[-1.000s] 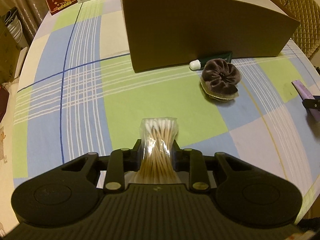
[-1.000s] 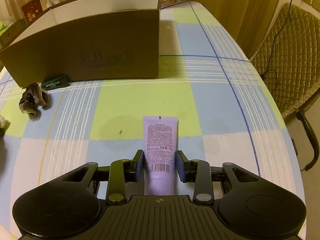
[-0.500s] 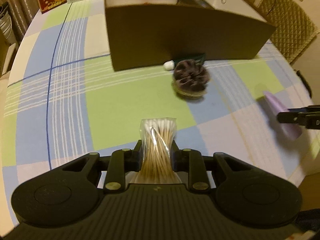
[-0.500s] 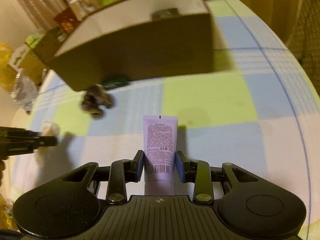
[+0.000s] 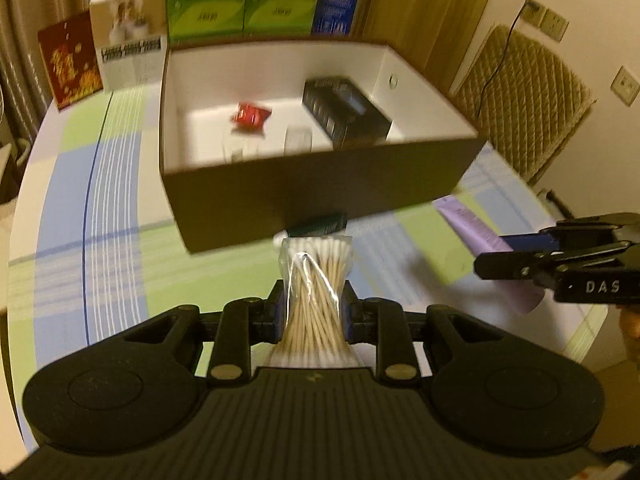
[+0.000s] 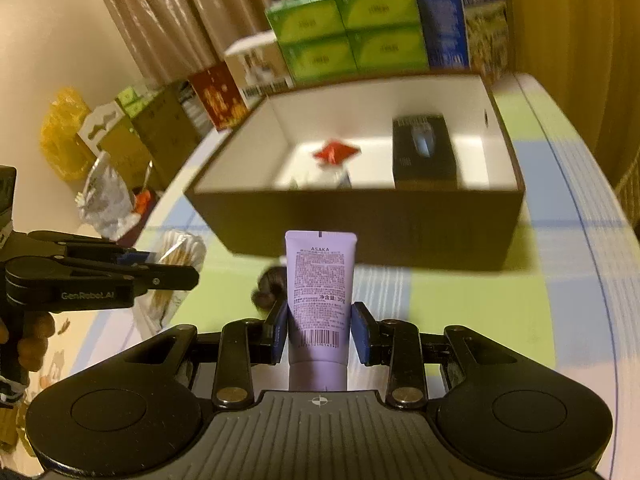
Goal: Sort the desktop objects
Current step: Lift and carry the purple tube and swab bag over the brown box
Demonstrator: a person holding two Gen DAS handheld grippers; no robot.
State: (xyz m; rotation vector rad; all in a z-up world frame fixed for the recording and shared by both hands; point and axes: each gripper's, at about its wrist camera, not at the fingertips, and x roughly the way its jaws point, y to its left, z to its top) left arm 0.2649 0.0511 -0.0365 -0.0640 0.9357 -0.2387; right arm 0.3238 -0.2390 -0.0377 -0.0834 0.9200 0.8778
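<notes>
Swabs and tube clamped in tongs.

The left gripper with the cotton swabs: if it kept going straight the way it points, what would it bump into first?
Probably the near wall of the brown box, or the green tube lying at its foot. The left gripper aims there, though depth is unclear.

Warm, dim yellow light over everything, coming from above. The box is smeared with motion blur in both views, its white inside glowing, and the cartons behind it are soft too. Close in, the swabs stay fairly sharp, their wrap catching a streak of glare; the print on the tube reads crisp. A soft shadow lies on the table under the box's front wall. Fisheye bends the table edges; the corners go black.
</notes>
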